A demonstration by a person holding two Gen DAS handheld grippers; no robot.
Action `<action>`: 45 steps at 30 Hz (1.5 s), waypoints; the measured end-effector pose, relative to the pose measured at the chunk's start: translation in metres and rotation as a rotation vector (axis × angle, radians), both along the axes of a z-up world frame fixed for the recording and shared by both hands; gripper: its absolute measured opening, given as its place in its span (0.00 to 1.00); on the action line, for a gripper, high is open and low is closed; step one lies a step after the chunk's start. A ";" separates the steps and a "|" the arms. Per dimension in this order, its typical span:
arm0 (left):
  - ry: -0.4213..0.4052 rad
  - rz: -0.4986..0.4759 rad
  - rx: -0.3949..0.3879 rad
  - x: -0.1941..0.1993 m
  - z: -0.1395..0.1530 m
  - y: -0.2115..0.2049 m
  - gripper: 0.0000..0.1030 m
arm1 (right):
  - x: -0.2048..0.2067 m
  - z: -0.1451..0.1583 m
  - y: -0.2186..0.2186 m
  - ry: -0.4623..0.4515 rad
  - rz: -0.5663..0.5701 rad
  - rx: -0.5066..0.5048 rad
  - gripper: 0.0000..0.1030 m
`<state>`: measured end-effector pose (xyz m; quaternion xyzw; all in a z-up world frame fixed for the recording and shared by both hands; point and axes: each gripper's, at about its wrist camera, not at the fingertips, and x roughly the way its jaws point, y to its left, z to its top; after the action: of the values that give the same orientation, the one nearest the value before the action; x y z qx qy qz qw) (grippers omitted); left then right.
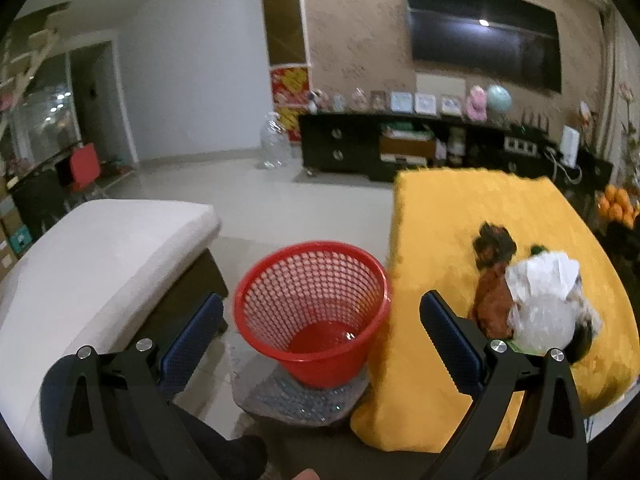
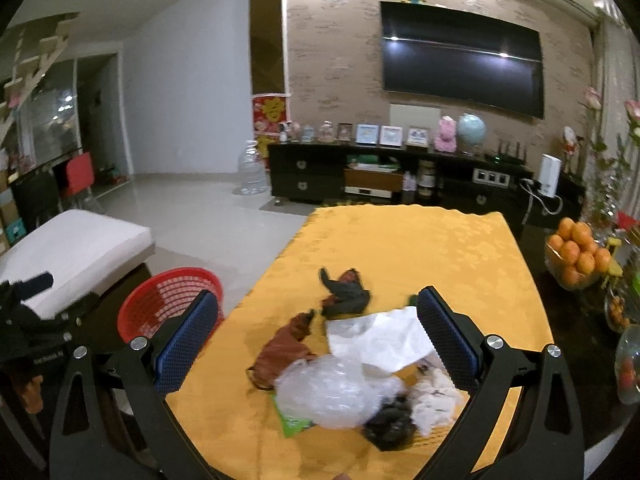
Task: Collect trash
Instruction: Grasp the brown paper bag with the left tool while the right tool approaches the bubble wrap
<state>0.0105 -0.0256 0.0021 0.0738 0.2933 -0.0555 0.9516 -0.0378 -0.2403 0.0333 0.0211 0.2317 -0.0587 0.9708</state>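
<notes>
A red mesh waste basket (image 1: 312, 312) stands on the floor left of a table with a yellow cloth (image 1: 460, 208). My left gripper (image 1: 320, 320) is open and empty, hovering above the basket. On the cloth lies a heap of trash: a clear plastic bag (image 2: 332, 392), white paper (image 2: 380, 336), a brown rag (image 2: 284, 348), a dark rag (image 2: 346, 292), a black crumpled piece (image 2: 390, 420) and a green scrap (image 2: 294, 424). My right gripper (image 2: 316, 328) is open and empty above the heap. The basket (image 2: 168, 300) shows at its left.
A white cushioned bench (image 1: 92, 248) stands left of the basket. A dark TV cabinet (image 2: 400, 176) with a TV above lines the far wall. A big water bottle (image 2: 252, 172) stands on the floor. A bowl of oranges (image 2: 576, 256) sits at the right.
</notes>
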 end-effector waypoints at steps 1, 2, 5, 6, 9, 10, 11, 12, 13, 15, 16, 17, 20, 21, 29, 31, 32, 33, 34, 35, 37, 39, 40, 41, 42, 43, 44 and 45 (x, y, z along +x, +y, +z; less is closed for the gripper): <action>0.012 -0.007 0.008 0.003 -0.002 -0.003 0.92 | -0.001 0.000 -0.004 -0.001 -0.015 0.000 0.94; 0.029 -0.019 0.018 0.007 -0.006 -0.008 0.92 | -0.002 0.000 -0.009 0.000 -0.030 0.004 0.94; 0.080 -0.056 0.035 0.021 -0.015 -0.021 0.92 | -0.004 -0.002 -0.022 0.005 -0.059 0.026 0.94; 0.093 -0.071 0.036 0.025 -0.017 -0.026 0.92 | -0.004 -0.002 -0.028 0.008 -0.070 0.033 0.94; 0.117 -0.107 0.027 0.032 -0.019 -0.040 0.92 | -0.003 -0.005 -0.036 0.016 -0.090 0.047 0.94; 0.128 -0.128 0.021 0.035 -0.019 -0.047 0.92 | -0.003 -0.006 -0.039 0.019 -0.096 0.050 0.94; 0.138 -0.148 0.014 0.038 -0.019 -0.053 0.92 | -0.002 -0.007 -0.041 0.022 -0.100 0.052 0.94; 0.147 -0.168 0.007 0.041 -0.019 -0.059 0.92 | -0.003 -0.008 -0.045 0.026 -0.109 0.054 0.94; 0.158 -0.193 -0.002 0.046 -0.020 -0.068 0.92 | -0.003 -0.009 -0.047 0.030 -0.114 0.057 0.94; 0.183 -0.228 -0.007 0.055 -0.024 -0.082 0.92 | -0.002 -0.013 -0.052 0.041 -0.127 0.064 0.94; 0.208 -0.248 -0.016 0.063 -0.029 -0.092 0.92 | -0.003 -0.014 -0.052 0.044 -0.130 0.065 0.94; 0.228 -0.260 -0.026 0.068 -0.032 -0.098 0.92 | -0.004 -0.015 -0.053 0.047 -0.134 0.067 0.94; 0.303 -0.291 -0.065 0.086 -0.048 -0.117 0.92 | -0.005 -0.017 -0.059 0.050 -0.146 0.066 0.94; 0.325 -0.302 -0.072 0.091 -0.053 -0.122 0.92 | -0.006 -0.017 -0.059 0.051 -0.149 0.065 0.94; 0.478 -0.392 -0.130 0.110 -0.094 -0.147 0.63 | -0.004 -0.025 -0.069 0.086 -0.171 0.090 0.94; 0.509 -0.414 -0.157 0.112 -0.102 -0.149 0.54 | -0.003 -0.027 -0.070 0.095 -0.174 0.093 0.94; 0.519 -0.423 -0.180 0.113 -0.104 -0.150 0.52 | -0.002 -0.028 -0.071 0.101 -0.176 0.095 0.94; 0.522 -0.425 -0.192 0.114 -0.105 -0.151 0.48 | -0.001 -0.029 -0.072 0.105 -0.178 0.095 0.94; 0.527 -0.433 -0.210 0.115 -0.105 -0.152 0.45 | -0.001 -0.030 -0.072 0.108 -0.179 0.095 0.94; 0.529 -0.449 -0.224 0.115 -0.104 -0.153 0.37 | -0.001 -0.030 -0.072 0.111 -0.180 0.094 0.94; 0.519 -0.464 -0.228 0.113 -0.100 -0.152 0.30 | 0.000 -0.031 -0.073 0.117 -0.184 0.095 0.94; 0.510 -0.469 -0.231 0.112 -0.097 -0.150 0.27 | 0.001 -0.032 -0.074 0.122 -0.189 0.101 0.94; 0.508 -0.469 -0.239 0.112 -0.095 -0.148 0.26 | 0.002 -0.033 -0.075 0.125 -0.190 0.108 0.94; 0.510 -0.464 -0.251 0.113 -0.093 -0.145 0.26 | 0.002 -0.033 -0.076 0.127 -0.189 0.115 0.94; 0.509 -0.458 -0.262 0.114 -0.091 -0.142 0.26 | 0.003 -0.034 -0.077 0.131 -0.190 0.120 0.94; 0.504 -0.452 -0.271 0.114 -0.089 -0.139 0.26 | 0.004 -0.035 -0.077 0.133 -0.189 0.121 0.94; 0.494 -0.445 -0.277 0.114 -0.086 -0.135 0.26 | 0.004 -0.036 -0.076 0.135 -0.187 0.120 0.94; 0.480 -0.438 -0.280 0.114 -0.081 -0.132 0.26 | 0.006 -0.037 -0.075 0.140 -0.179 0.118 0.94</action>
<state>0.1247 -0.1576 -0.0793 -0.0115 0.4752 -0.3138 0.8219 -0.0320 -0.3156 -0.0040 0.0945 0.2993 -0.1325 0.9402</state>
